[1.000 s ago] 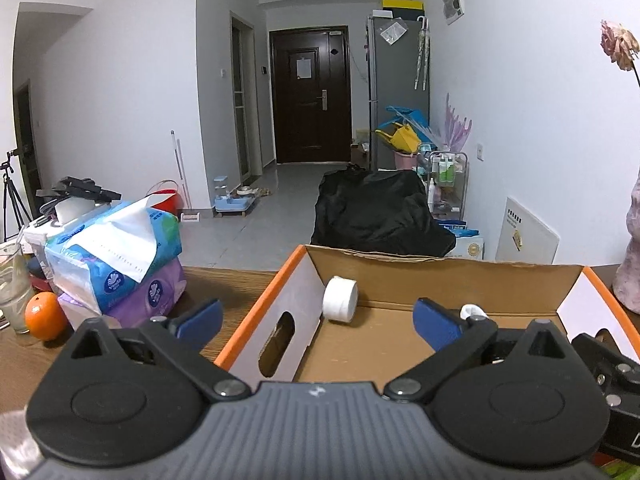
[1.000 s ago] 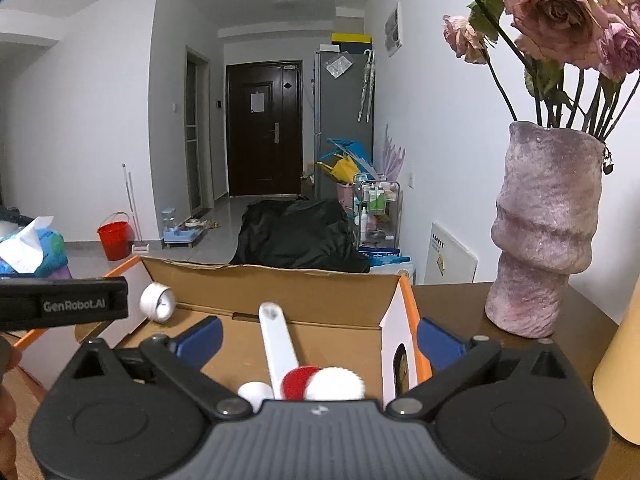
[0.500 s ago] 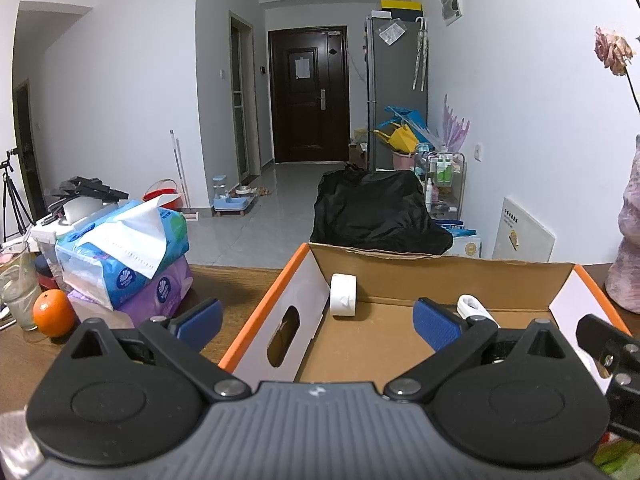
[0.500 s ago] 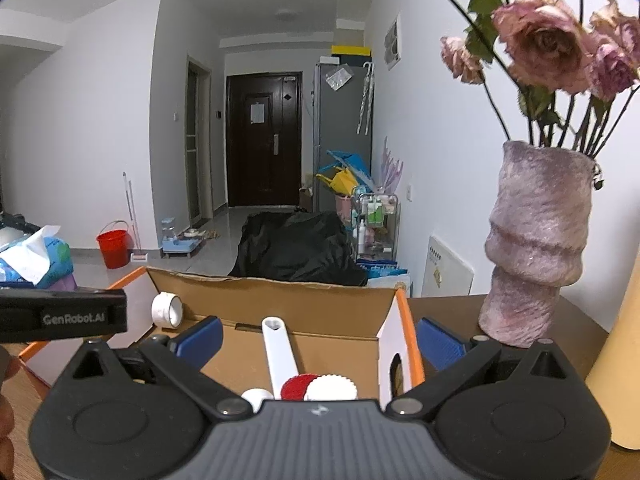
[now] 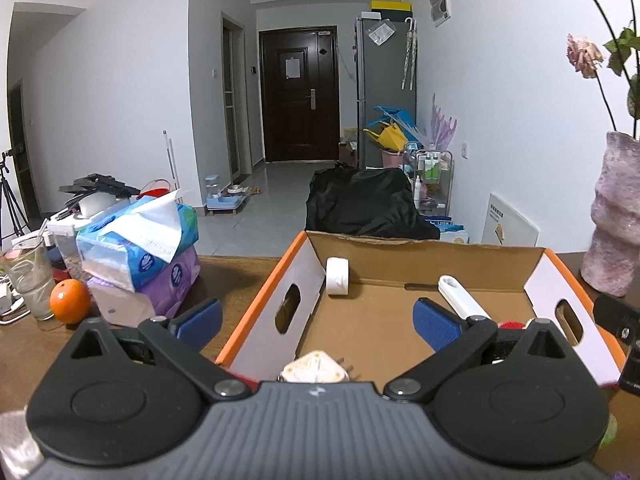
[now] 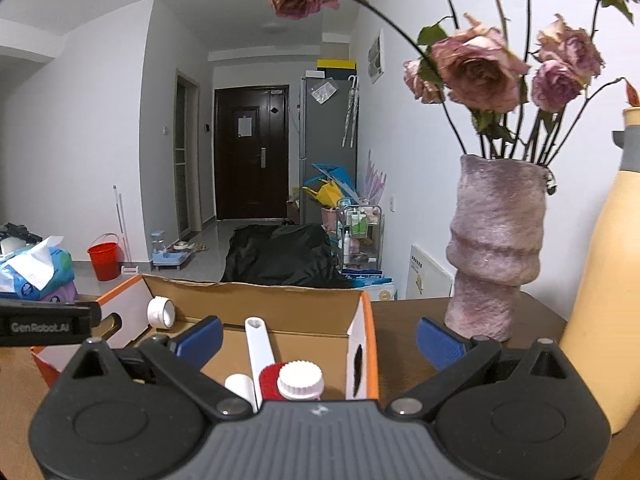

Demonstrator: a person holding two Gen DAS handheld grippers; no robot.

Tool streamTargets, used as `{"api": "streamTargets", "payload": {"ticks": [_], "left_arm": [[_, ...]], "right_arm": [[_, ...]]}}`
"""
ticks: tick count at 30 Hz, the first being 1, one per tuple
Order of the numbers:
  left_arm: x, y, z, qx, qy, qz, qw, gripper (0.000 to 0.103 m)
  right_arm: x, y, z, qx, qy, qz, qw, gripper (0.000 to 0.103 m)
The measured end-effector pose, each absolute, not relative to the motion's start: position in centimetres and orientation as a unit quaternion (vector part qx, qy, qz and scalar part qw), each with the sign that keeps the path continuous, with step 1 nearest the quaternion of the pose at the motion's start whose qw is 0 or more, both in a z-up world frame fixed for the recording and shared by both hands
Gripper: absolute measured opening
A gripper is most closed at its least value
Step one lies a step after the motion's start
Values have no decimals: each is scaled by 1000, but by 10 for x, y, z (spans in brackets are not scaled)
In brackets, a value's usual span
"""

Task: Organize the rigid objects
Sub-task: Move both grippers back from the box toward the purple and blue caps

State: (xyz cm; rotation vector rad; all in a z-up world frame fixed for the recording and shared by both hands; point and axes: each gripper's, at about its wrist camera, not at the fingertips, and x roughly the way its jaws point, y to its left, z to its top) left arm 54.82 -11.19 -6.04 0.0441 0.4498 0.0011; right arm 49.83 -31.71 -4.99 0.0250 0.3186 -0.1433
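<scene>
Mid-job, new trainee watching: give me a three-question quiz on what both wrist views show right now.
1. True or false: the white tape roll sits inside the cardboard box.
2. Which side of the box is the orange on, seen from the left wrist view? A) left B) right
3. Fill in: the left gripper and right gripper both have their jaws ____.

Key: 1 true; 2 A; 3 open, with nothing between the fingers.
</scene>
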Motion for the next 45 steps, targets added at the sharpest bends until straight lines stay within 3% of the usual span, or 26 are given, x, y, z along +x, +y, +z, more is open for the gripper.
{"api": "streamTargets", "payload": {"ticks": [45], "left_arm": [[413,-130,-90,59,274,-56,958,103]], "right_arm": [[358,-322,-78,10,205,-95,974,103]]}}
